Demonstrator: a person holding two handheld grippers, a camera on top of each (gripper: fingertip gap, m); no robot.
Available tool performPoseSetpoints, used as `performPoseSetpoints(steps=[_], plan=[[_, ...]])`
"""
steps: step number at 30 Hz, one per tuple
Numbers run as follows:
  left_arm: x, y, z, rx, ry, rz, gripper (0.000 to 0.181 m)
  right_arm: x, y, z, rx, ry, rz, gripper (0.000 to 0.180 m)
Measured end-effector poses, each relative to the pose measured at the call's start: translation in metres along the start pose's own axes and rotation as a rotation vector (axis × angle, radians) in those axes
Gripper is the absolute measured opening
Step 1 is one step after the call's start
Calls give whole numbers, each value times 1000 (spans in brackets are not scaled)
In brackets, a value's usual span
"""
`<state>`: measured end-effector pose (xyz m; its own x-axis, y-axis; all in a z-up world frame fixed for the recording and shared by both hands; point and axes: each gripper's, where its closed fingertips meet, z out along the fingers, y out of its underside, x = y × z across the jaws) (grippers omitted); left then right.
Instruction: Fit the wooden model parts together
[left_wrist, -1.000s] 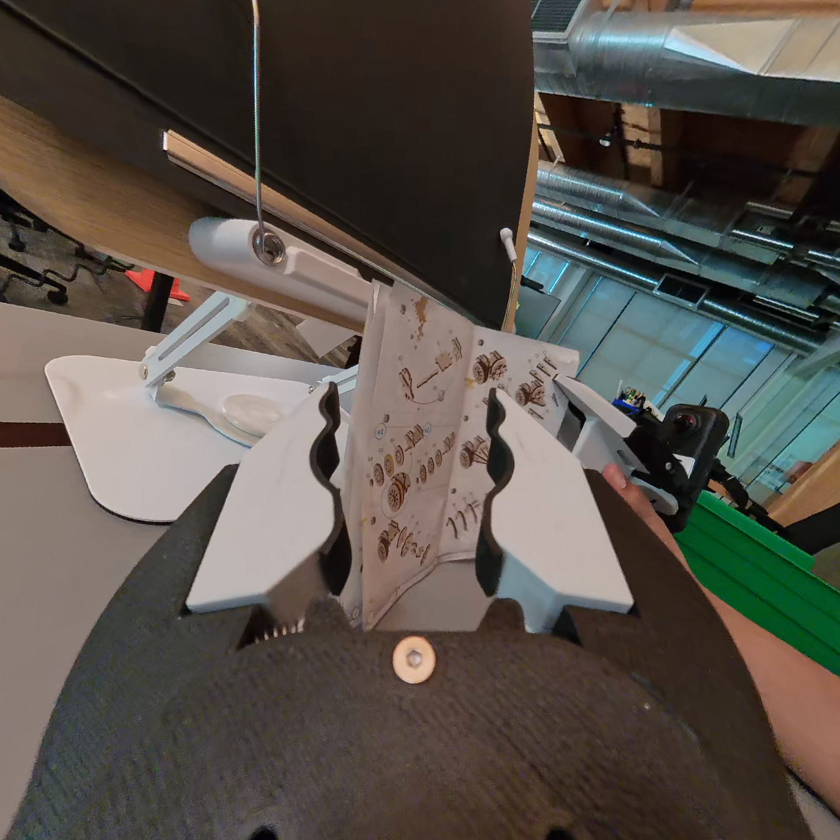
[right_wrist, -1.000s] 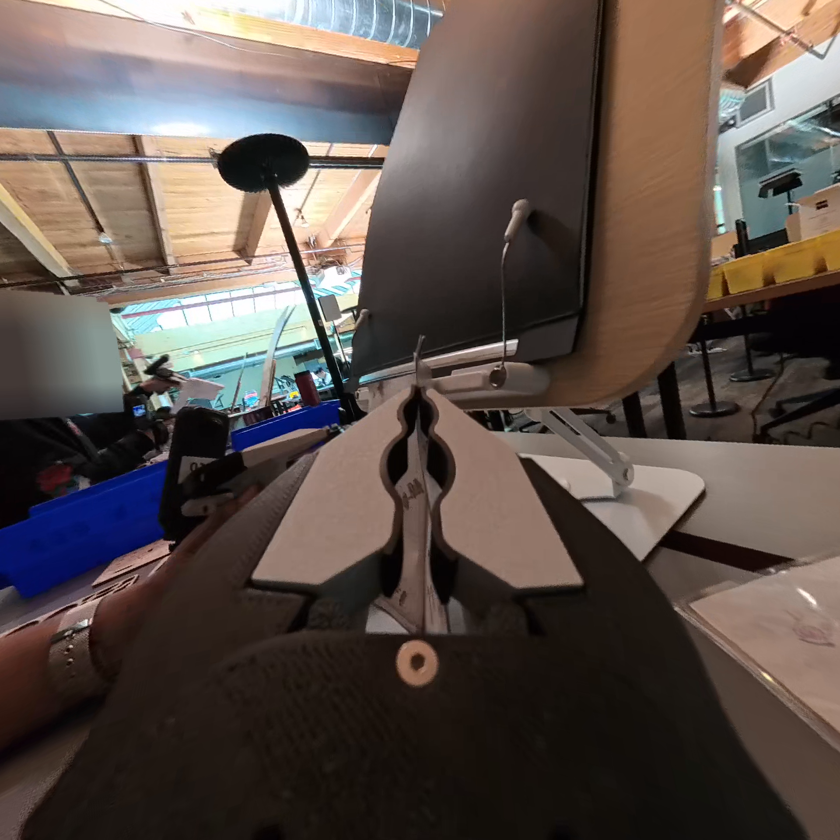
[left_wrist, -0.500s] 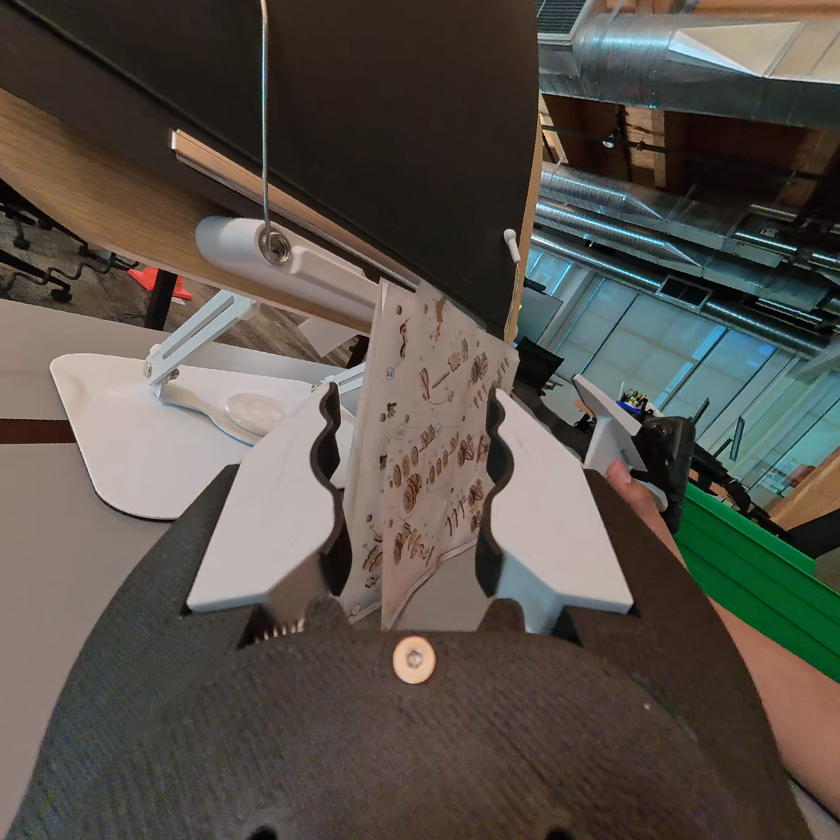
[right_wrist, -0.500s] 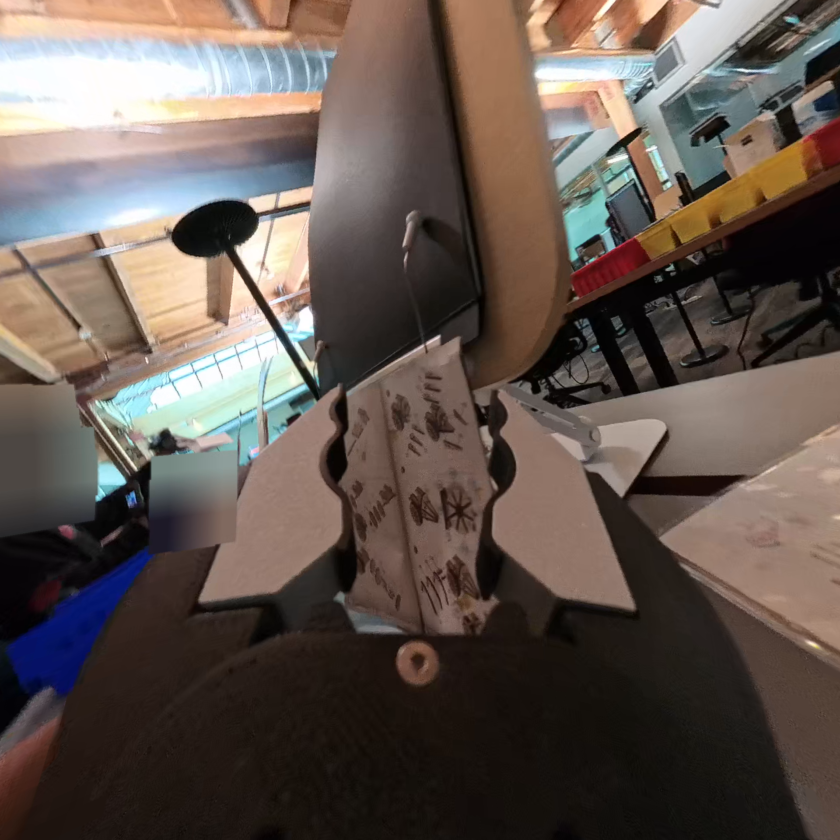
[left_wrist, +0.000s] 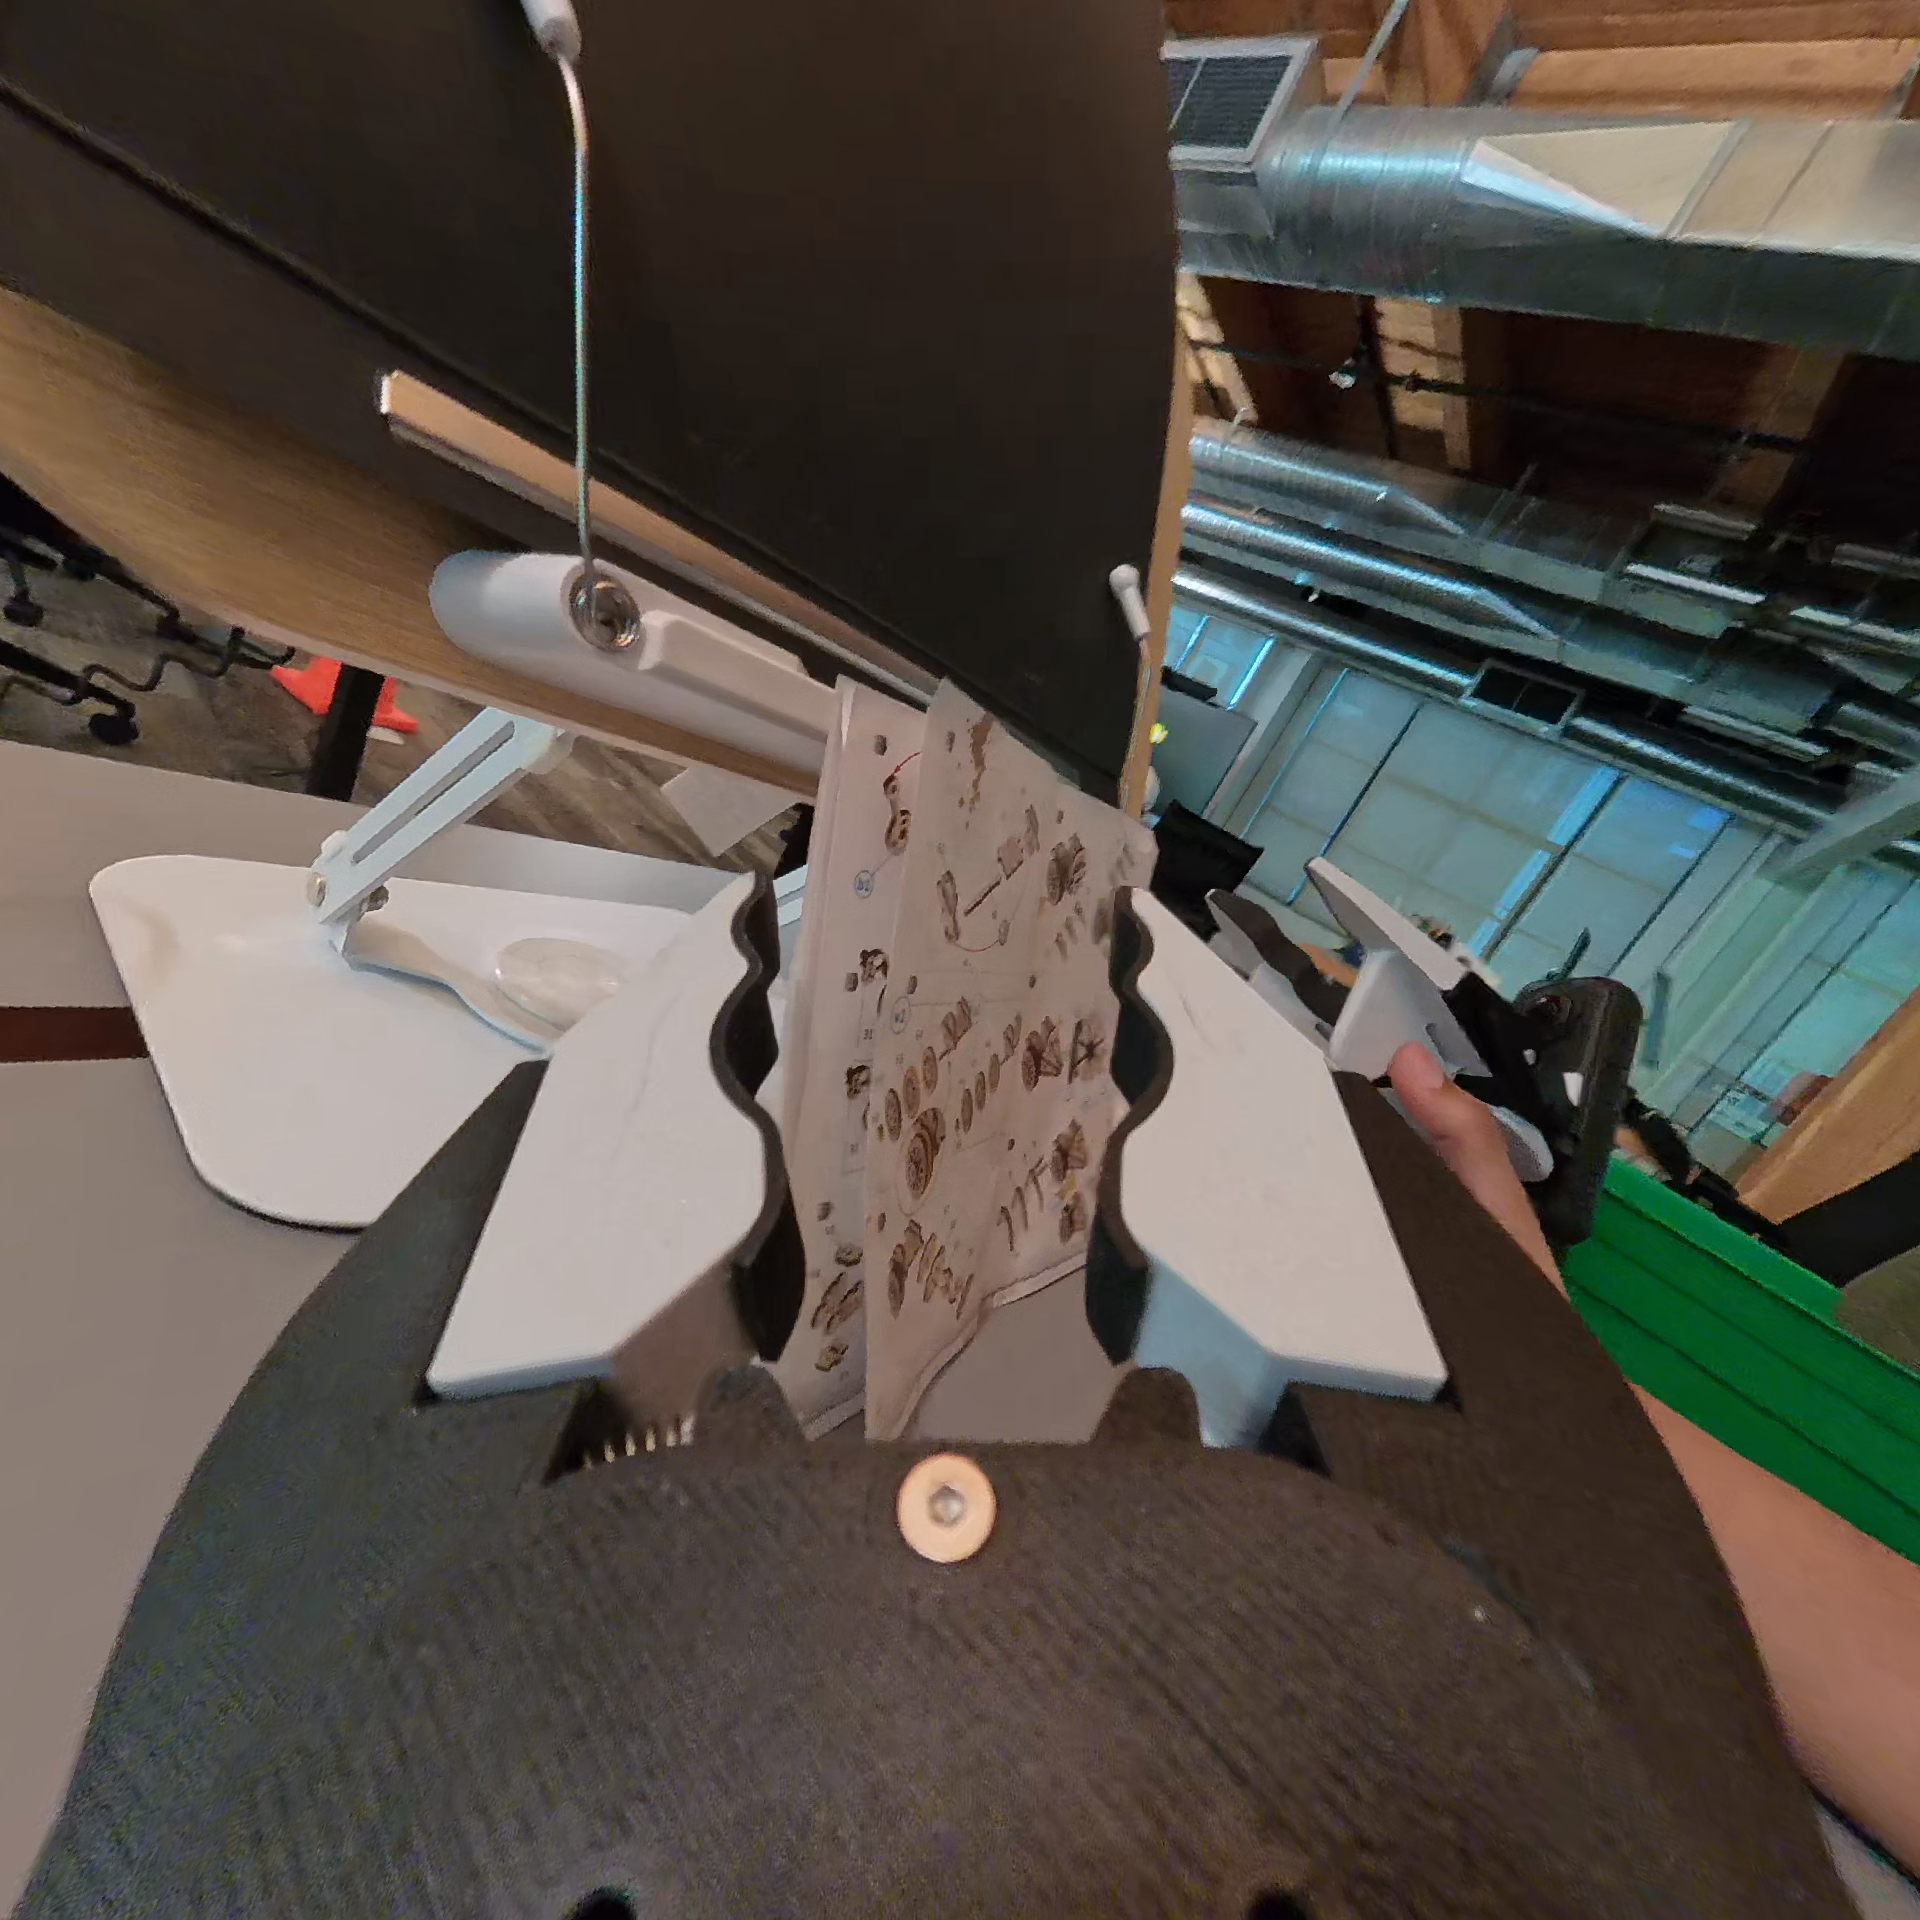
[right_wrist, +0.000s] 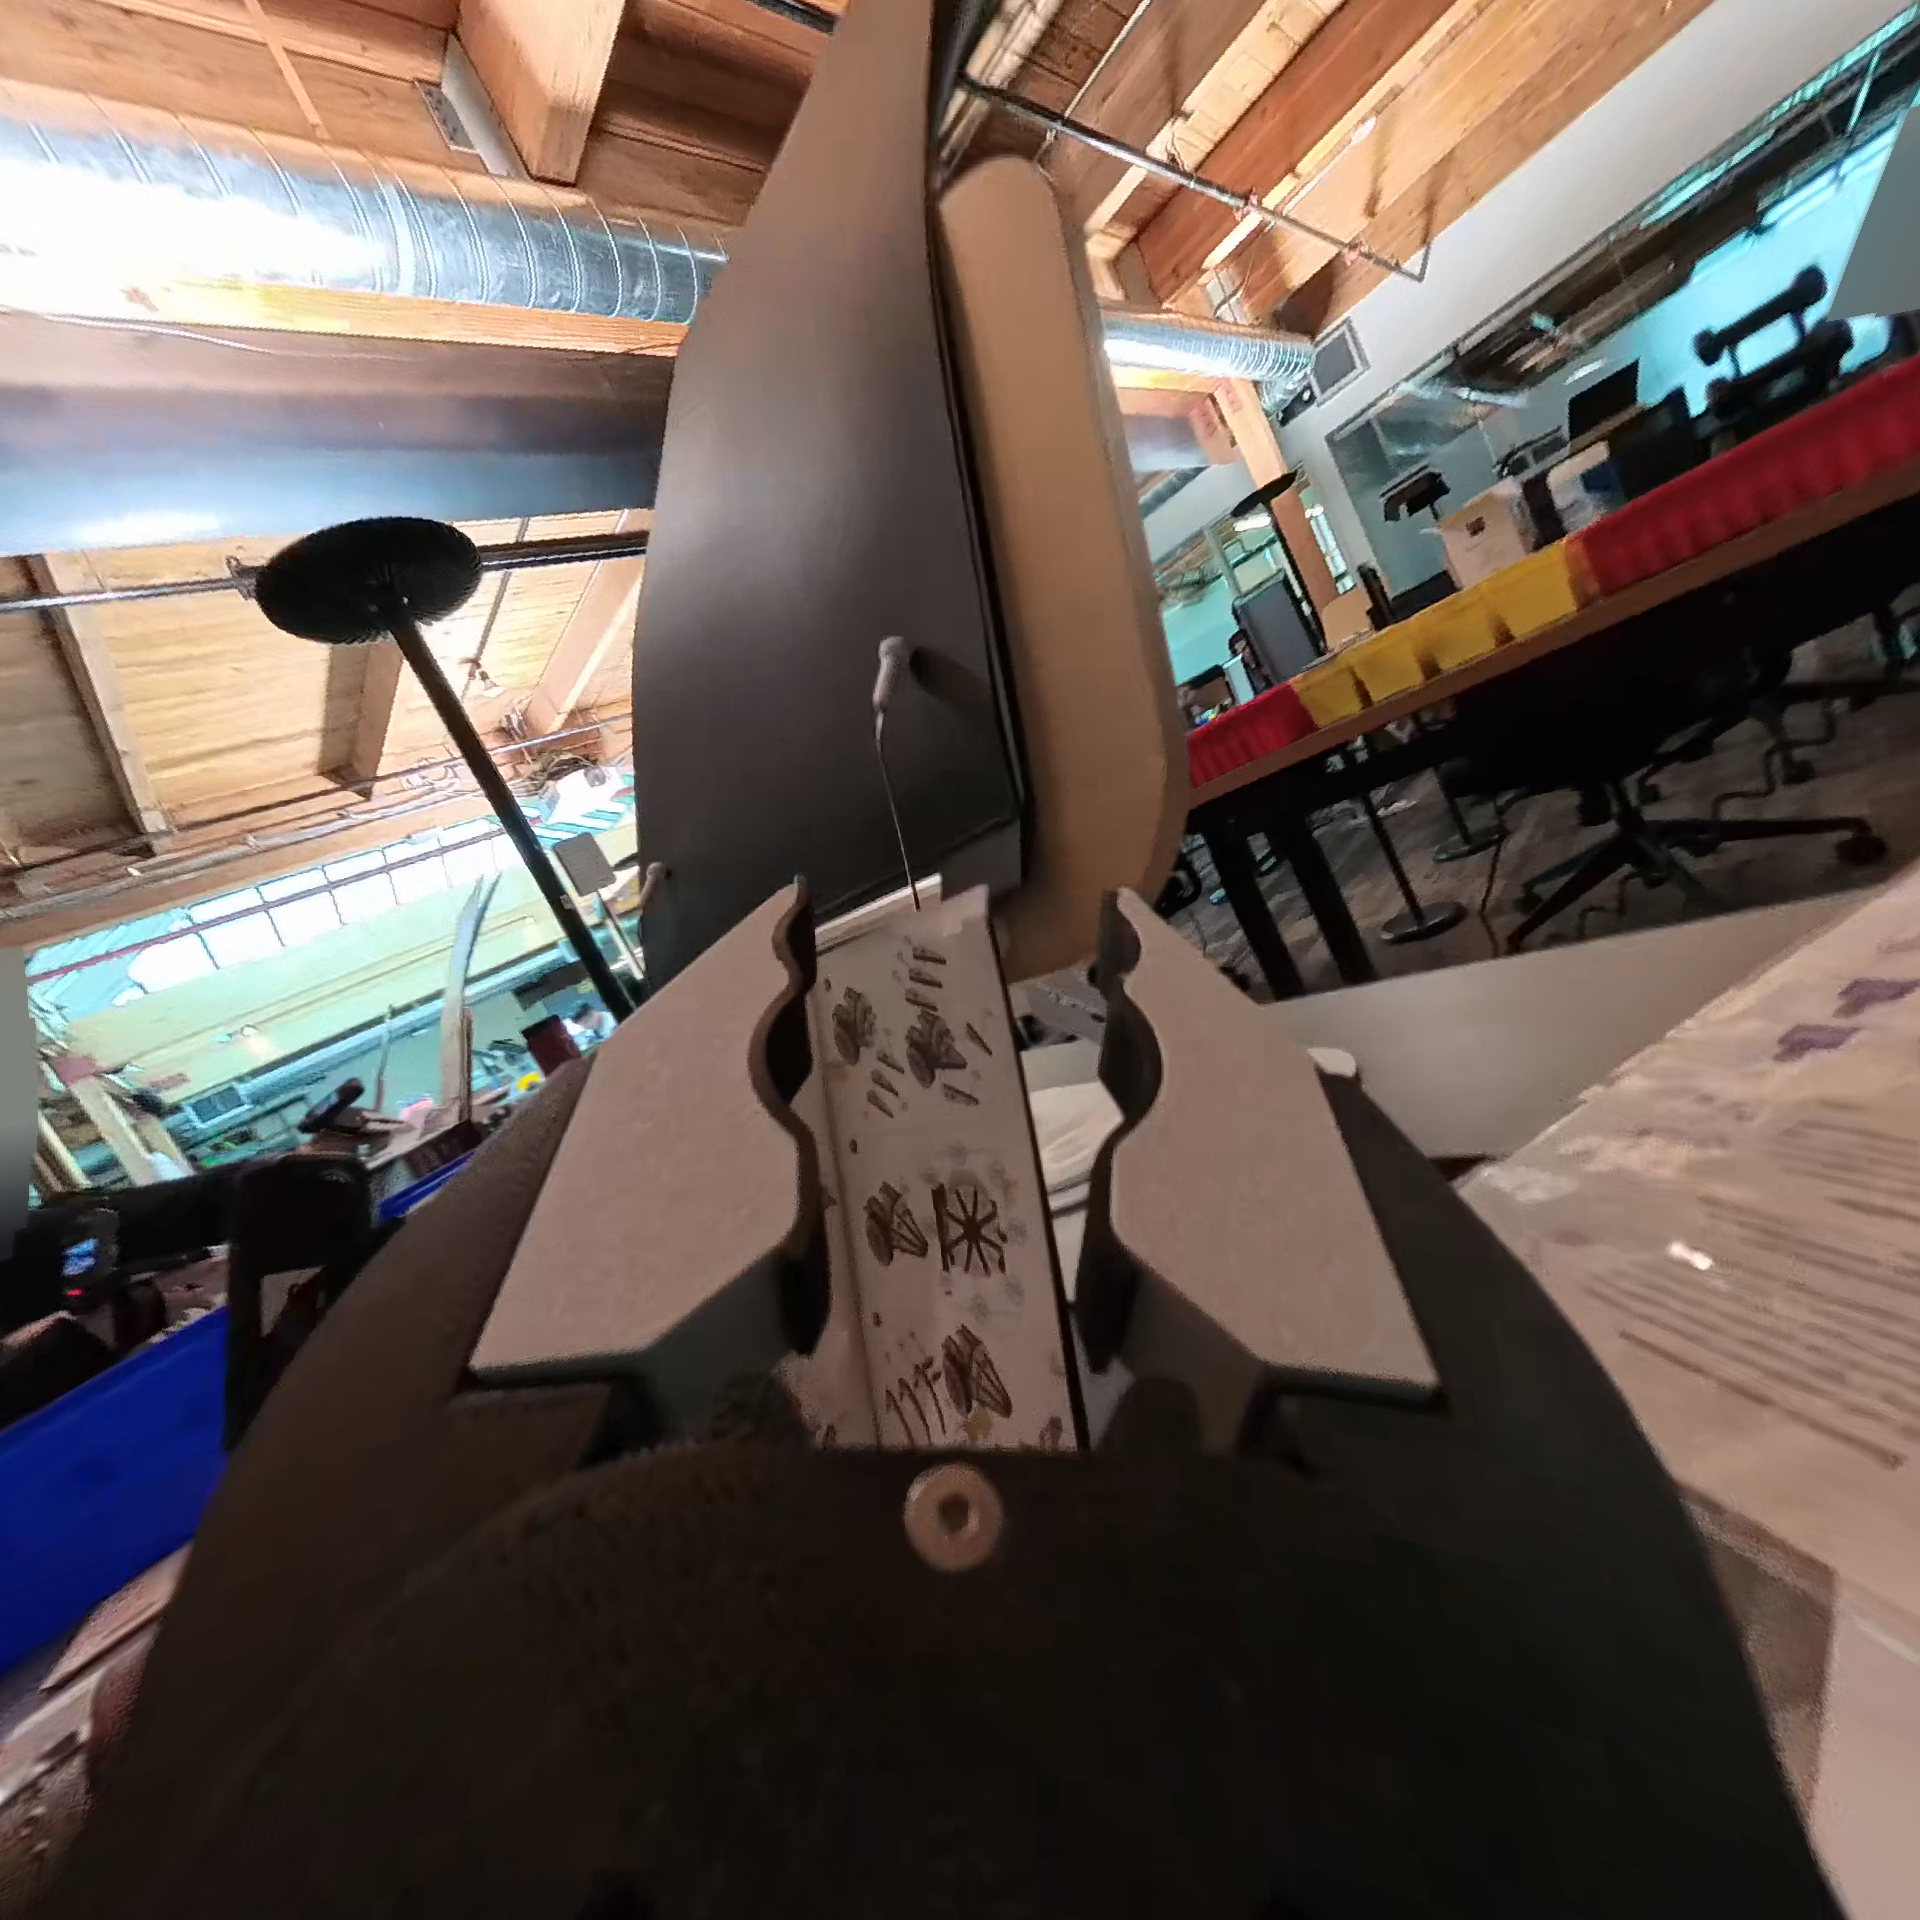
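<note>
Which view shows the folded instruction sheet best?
The left wrist view: the instruction sheet stands between the open jaws with two printed panels visible. The right wrist view shows only one narrow panel, seen obliquely.

Folded white sheet (left_wrist: 966, 1091) printed with brown model parts, standing upright

in the left wrist view the lower edge of the folded instruction sheet (left_wrist: 966, 1101) is hidden behind the left gripper (left_wrist: 940, 1091) body at 6 o'clock, so whether either finger touches it cannot be told. the black board (left_wrist: 727, 312) is cut off at 12 o'clock. in the right wrist view the sheet's foot (right_wrist: 935, 1195) is hidden by the right gripper (right_wrist: 945, 1143), and the papers (right_wrist: 1714, 1195) at 3 o'clock are blurred and cut off.
</note>
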<state>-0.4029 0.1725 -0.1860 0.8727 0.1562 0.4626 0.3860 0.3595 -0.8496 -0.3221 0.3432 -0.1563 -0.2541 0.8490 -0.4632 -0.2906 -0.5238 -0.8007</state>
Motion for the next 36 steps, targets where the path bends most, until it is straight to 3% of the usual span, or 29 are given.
performPoseSetpoints(steps=[4, 8, 10, 14, 16, 19, 22, 26, 30, 36], plan=[[6, -21, -6, 63, 33, -52, 46, -24, -23, 4, 27, -5, -87, 47], [47, -73, -21, 154, 148, -119, 24, -79, -57, 6, 72, -91, -87, 46], [77, -99, -31, 220, 206, -139, 0, -115, -73, -2, 133, -206, -26, 41], [121, -121, -49, 249, 171, -180, 0, -156, -52, -26, -17, -296, 46, 25], [139, -112, -57, 183, 127, -168, 0, -162, -30, -41, -114, -261, 21, 15], [150, -68, -71, 2, 6, -54, 0, -168, 2, -69, -280, -211, -2, 17], [124, -10, -87, -205, -207, 142, 0, -168, 20, -104, -350, -166, -65, 14], [96, 52, -125, -384, -409, 269, 0, -149, 48, -133, -365, -94, -197, 4], [98, 61, -165, -347, -482, 352, 0, -145, 82, -131, -503, -99, -147, 0], [102, 68, -163, -360, -421, 237, 0, -120, 87, -122, -504, 62, -346, 0]])
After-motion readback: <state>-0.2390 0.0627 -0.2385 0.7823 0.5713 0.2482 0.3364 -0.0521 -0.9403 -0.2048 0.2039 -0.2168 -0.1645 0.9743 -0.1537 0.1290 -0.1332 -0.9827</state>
